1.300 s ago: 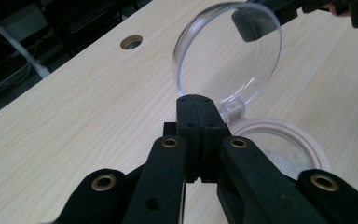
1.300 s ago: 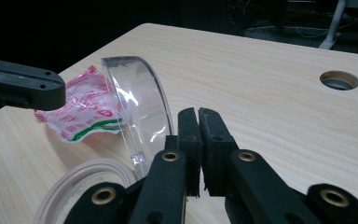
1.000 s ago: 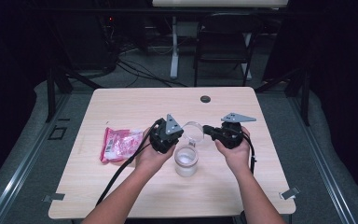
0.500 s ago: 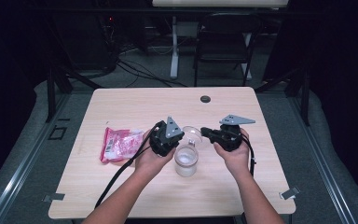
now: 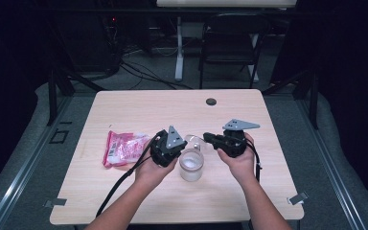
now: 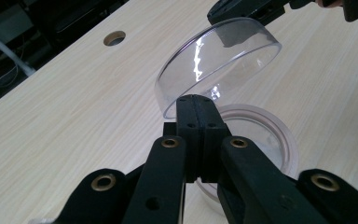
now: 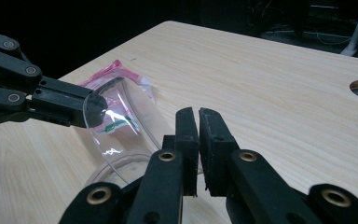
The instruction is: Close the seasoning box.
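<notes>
Table [image 5: 124,105]: pale wood, seen from above.

Bag [image 5: 122,147]: pink, flat on the table, left of my left hand [image 5: 152,168] and near it. In the right gripper view it shows through and behind the clear lid.

Left gripper [image 5: 181,143]: held over the middle of the table, pointing right. Jaws clenched on the near rim of the lid; in the left gripper view the two pads [image 6: 189,116] meet with no gap and the rim sits at their tips. Cable trails off towards the near table edge.

Right gripper [image 5: 207,139]: in my right hand [image 5: 239,160], pointing left, facing the left gripper across the lid. Jaws drawn to a thin slit at the rim on my side. In the left gripper view the right gripper [image 6: 235,25] has one pad inside the dome and one outside, so it grasps the lid wall too.

Jar [image 5: 191,165]: clear, upright on the table between my hands, just below the lid, with something white inside. Open at the top. Its round rim lies under the left jaws in the left gripper view.

Lid [image 5: 195,142]: clear dome, off the jar, raised above it and tilted on edge, held between the two grippers at opposite sides of its rim. Not touching the jar, as far as I can tell.

Hole [image 5: 211,101]: small, dark, round, in the table's far side, well apart from the work.
</notes>
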`<move>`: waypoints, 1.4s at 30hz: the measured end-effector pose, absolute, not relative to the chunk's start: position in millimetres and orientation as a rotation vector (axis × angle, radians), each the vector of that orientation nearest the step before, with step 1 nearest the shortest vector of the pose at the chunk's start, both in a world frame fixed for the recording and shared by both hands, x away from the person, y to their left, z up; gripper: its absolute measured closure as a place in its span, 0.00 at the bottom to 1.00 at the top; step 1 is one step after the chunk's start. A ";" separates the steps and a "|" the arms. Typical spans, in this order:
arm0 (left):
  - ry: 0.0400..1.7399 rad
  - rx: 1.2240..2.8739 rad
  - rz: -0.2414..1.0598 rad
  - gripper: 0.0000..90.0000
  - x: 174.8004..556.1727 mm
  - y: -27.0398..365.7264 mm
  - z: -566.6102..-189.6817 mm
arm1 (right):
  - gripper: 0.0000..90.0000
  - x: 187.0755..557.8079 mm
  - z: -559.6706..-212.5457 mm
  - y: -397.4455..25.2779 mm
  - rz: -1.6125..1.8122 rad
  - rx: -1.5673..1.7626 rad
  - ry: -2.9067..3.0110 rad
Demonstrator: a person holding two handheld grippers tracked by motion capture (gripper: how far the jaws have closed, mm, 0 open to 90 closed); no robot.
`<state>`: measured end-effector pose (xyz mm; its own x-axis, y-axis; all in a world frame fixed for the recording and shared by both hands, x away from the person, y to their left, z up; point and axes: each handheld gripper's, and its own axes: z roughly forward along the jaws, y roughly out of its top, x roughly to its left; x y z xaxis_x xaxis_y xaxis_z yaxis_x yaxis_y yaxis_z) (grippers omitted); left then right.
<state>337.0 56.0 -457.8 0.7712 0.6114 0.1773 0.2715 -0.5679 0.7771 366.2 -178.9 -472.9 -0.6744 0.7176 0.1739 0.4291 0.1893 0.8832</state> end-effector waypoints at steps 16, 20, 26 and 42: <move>0.642 2.208 0.516 1.00 322.0 65.5 -477.6 | 0.95 350.6 -475.7 -168.9 1.458 1.025 2.239; 0.651 2.209 0.505 1.00 320.2 68.6 -484.0 | 0.94 346.9 -477.7 -165.0 1.445 1.011 2.251; 0.672 2.197 0.488 1.00 318.2 71.2 -492.6 | 0.94 344.6 -480.1 -162.4 1.428 1.001 2.277; 0.673 2.222 0.489 0.98 311.7 86.9 -497.0 | 0.93 343.7 -481.0 -161.5 1.422 0.992 2.283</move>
